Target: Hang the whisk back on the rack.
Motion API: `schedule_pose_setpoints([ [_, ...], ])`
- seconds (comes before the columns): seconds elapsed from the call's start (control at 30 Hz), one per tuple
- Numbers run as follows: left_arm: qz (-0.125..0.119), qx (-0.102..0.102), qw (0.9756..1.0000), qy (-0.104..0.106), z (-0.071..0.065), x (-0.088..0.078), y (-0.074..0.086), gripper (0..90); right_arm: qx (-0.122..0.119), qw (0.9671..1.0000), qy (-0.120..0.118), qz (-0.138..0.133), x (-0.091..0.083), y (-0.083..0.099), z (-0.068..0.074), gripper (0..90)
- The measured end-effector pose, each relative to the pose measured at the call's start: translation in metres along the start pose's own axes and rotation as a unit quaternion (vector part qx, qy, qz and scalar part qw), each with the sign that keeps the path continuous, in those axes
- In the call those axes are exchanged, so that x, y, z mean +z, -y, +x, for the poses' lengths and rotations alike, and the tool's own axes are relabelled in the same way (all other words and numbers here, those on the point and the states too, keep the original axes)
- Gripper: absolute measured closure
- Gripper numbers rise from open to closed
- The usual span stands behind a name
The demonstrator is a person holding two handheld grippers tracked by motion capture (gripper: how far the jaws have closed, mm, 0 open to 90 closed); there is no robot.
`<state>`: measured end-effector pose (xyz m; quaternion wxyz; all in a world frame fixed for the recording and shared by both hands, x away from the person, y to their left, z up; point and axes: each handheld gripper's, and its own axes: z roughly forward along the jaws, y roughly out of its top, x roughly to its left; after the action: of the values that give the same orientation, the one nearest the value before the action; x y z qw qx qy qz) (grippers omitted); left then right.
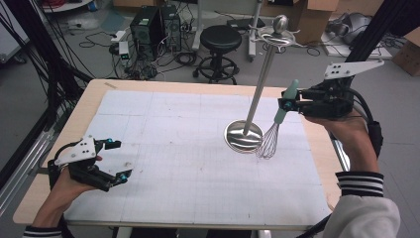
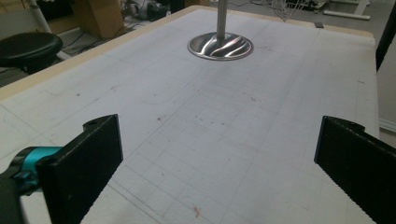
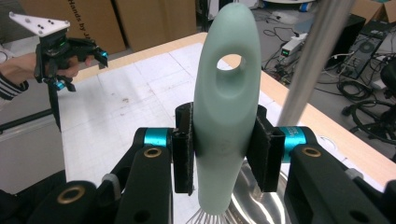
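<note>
A whisk with a pale green handle (image 1: 287,101) (image 3: 226,107) and wire loops (image 1: 269,142) hangs upright in my right gripper (image 1: 284,103) (image 3: 224,149), whose jaws are shut on the handle. The handle has a hanging hole near its top. The whisk hangs just right of a steel hanging stand, whose round base (image 1: 243,136) (image 2: 220,46) carries a tall pole (image 1: 261,79) (image 3: 313,56) with hooks at its top. My left gripper (image 1: 116,159) (image 2: 219,163) is open and empty, low over the mat's left side. It also appears far off in the right gripper view (image 3: 100,56).
A white gridded mat (image 1: 198,148) covers the wooden table (image 1: 89,94). Beyond the far edge stand a black stool (image 1: 220,39), computer towers (image 1: 153,25), cables and cardboard boxes. Black frame posts rise at both sides.
</note>
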<state>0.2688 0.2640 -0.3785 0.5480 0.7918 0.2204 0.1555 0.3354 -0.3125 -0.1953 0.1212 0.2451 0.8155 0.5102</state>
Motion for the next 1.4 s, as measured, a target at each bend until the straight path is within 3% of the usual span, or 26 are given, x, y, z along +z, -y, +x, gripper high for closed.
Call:
schedule_pose_setpoints([
  [0.5,0.011,-0.011,0.9999,0.001,0.004,0.002,0.007,1.7,0.012,0.9997,0.016,0.015,-0.013,-0.018,-0.028,66.0],
  [0.53,0.011,-0.011,0.9999,0.002,0.004,0.002,0.007,1.7,0.003,0.9998,0.018,0.013,-0.015,-0.019,-0.031,66.0],
  [0.8,0.014,-0.016,0.9998,0.003,0.006,0.004,0.008,1.7,0.006,0.9996,0.02,0.017,-0.025,-0.03,-0.041,66.0],
  [1.4,0.014,-0.02,0.9997,0.0,0.007,0.001,0.008,1.7,-0.007,0.9992,0.022,0.033,-0.026,-0.055,-0.059,66.0],
])
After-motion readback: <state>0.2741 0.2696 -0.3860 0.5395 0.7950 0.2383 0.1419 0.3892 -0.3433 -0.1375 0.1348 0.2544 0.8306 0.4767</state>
